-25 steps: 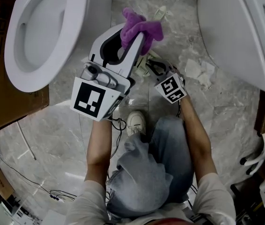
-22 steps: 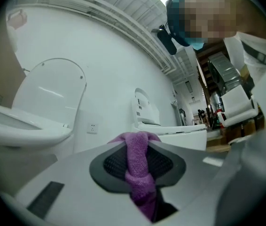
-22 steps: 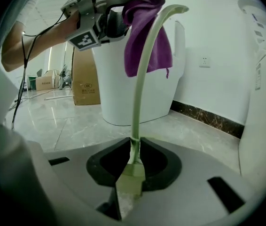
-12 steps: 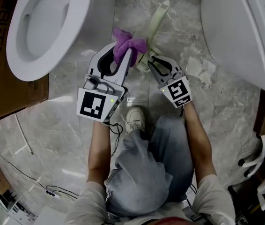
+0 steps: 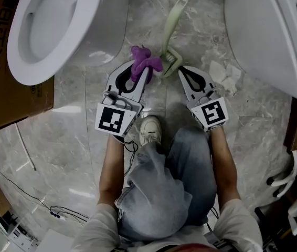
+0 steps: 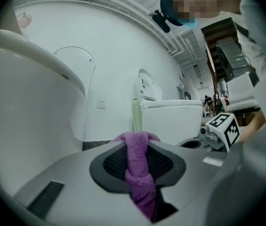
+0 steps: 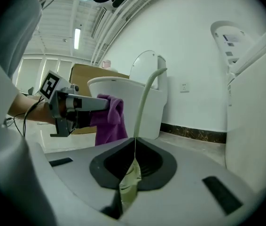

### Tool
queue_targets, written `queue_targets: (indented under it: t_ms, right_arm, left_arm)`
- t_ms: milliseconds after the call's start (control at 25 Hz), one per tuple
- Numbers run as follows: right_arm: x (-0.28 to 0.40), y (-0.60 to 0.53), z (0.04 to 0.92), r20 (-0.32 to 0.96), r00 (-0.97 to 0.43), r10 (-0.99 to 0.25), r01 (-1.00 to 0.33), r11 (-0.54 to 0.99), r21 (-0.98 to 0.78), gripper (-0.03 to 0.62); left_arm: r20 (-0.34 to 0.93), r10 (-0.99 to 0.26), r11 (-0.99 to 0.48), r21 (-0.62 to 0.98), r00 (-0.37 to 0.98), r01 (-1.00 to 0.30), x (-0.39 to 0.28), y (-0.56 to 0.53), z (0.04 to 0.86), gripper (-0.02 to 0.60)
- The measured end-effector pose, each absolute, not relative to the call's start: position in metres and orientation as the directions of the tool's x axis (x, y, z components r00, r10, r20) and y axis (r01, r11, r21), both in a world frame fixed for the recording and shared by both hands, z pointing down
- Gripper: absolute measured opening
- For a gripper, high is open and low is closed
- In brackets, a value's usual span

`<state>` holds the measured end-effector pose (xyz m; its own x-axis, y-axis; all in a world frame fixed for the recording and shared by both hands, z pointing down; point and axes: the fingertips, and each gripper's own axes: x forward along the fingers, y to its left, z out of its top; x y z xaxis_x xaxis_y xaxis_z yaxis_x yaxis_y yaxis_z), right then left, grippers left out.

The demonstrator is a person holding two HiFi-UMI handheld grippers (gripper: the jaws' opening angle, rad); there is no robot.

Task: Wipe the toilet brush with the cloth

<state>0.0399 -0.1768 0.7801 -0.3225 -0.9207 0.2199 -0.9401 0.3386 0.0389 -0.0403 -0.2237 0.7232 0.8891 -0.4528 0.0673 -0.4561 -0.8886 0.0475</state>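
Observation:
A pale green toilet brush (image 5: pixel 172 31) has its head at the tip of my right gripper (image 5: pixel 181 70), and its handle runs away over the marble floor. In the right gripper view the right gripper (image 7: pixel 134 142) is shut on the brush's head (image 7: pixel 129 182), and the thin handle (image 7: pixel 144 98) rises beyond the jaws. My left gripper (image 5: pixel 140 71) is shut on a purple cloth (image 5: pixel 144 62), which bunches just left of the brush's head. In the left gripper view the cloth (image 6: pixel 138 166) hangs between the jaws, with the handle (image 6: pixel 136 117) upright behind it.
A white toilet (image 5: pixel 49 25) stands at the left and another (image 5: pixel 274 30) at the right. A cardboard box (image 5: pixel 1 88) sits beside the left toilet. Crumpled paper (image 5: pixel 224 77) lies on the floor right of the brush. Cables (image 5: pixel 28 159) trail at lower left. The person's shoe (image 5: pixel 151 131) is between the grippers.
The left gripper has come down with the cloth to the brush's head. The right gripper's jaws, open half a second ago, have shut on the brush.

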Motion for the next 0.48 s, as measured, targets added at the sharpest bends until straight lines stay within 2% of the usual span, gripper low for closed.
queue_targets:
  t_ms: [480]
  right_arm:
    - [0.05,-0.169,0.782,0.223,-0.303,-0.927,-0.948,0.317,0.032,-0.002]
  left_arm:
    - [0.097,-0.444,-0.888,0.082,0.89,-0.452,-0.037,-0.212,0.748,0.086]
